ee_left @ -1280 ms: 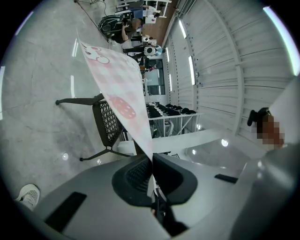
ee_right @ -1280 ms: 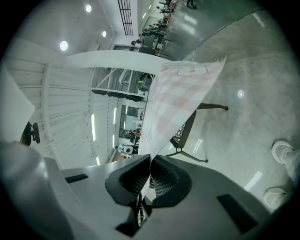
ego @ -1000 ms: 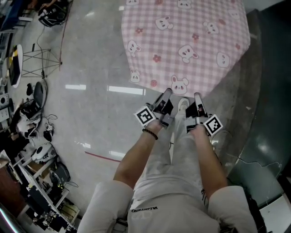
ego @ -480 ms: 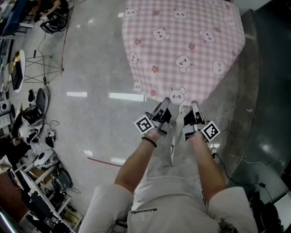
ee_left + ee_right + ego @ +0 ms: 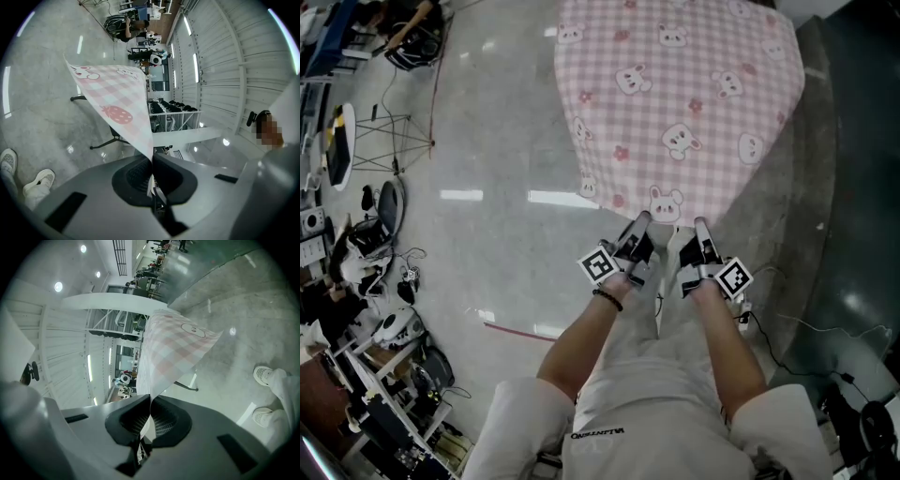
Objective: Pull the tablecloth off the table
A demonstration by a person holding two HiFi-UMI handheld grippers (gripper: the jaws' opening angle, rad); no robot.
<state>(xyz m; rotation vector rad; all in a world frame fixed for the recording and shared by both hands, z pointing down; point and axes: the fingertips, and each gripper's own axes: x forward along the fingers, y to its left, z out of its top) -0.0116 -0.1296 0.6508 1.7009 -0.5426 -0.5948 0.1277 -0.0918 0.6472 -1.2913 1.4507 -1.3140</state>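
A pink checked tablecloth (image 5: pixel 680 103) printed with rabbits spreads over the table, which it hides, and its near edge hangs toward me. My left gripper (image 5: pixel 639 223) is shut on that near edge; in the left gripper view the tablecloth (image 5: pixel 119 110) runs up from between the pads of my left gripper (image 5: pixel 151 164). Just to its right, my right gripper (image 5: pixel 700 228) is shut on the same edge, and in the right gripper view the tablecloth (image 5: pixel 168 357) rises from the closed jaws of my right gripper (image 5: pixel 150 408). Both hold the cloth taut.
Grey polished floor (image 5: pixel 487 159) lies to the left. A dark mat or step (image 5: pixel 853 187) is on the right. Shelves, bags and cables (image 5: pixel 366 281) crowd the left edge. My own legs and shoes (image 5: pixel 28 180) are below the grippers. A table leg (image 5: pixel 101 143) shows under the cloth.
The cloth's near edge has come toward me and hangs lower in the head view. Both grippers have drawn slightly back toward my body, still shut on it.
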